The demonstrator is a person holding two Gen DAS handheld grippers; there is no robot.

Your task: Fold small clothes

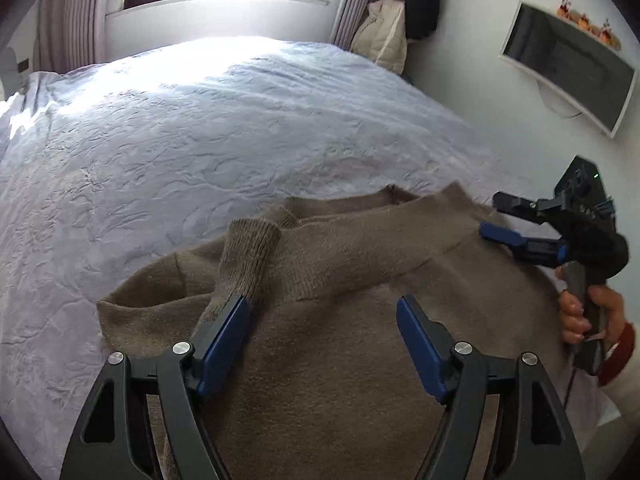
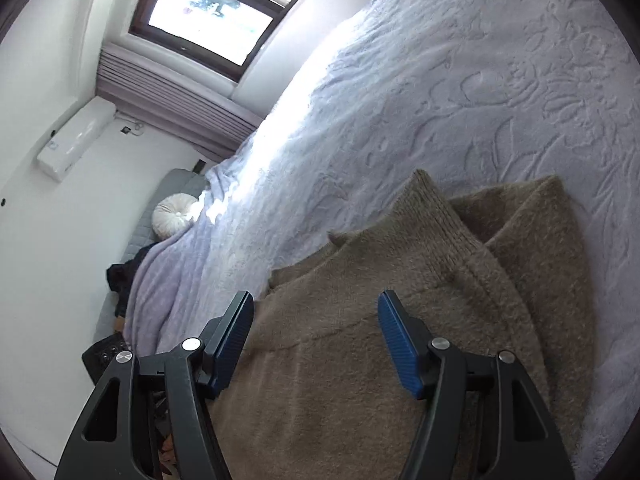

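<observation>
A brown knitted sweater (image 1: 360,340) lies partly folded on a bed covered by a pale lilac embossed bedspread (image 1: 180,140). In the left wrist view, at the far left, the sweater's folded edge forms a loose open fold on the bedspread. Just right of it, a ribbed cuff (image 1: 250,256) lies across the body of the sweater, its lower end beside the left gripper's near finger. The left gripper (image 1: 324,308) hangs over the sweater with its blue-padded jaws wide apart and nothing pinched between them. Further right, the ribbed hem band crosses the sweater. At the far right edge, a person's hand (image 1: 580,312) holds the handle of the right gripper (image 1: 496,216), whose jaws also stand apart just over the sweater's right edge.

In the right wrist view, the right gripper (image 2: 316,308) hovers over the folded sweater (image 2: 360,360), jaws apart, gripping nothing.
</observation>
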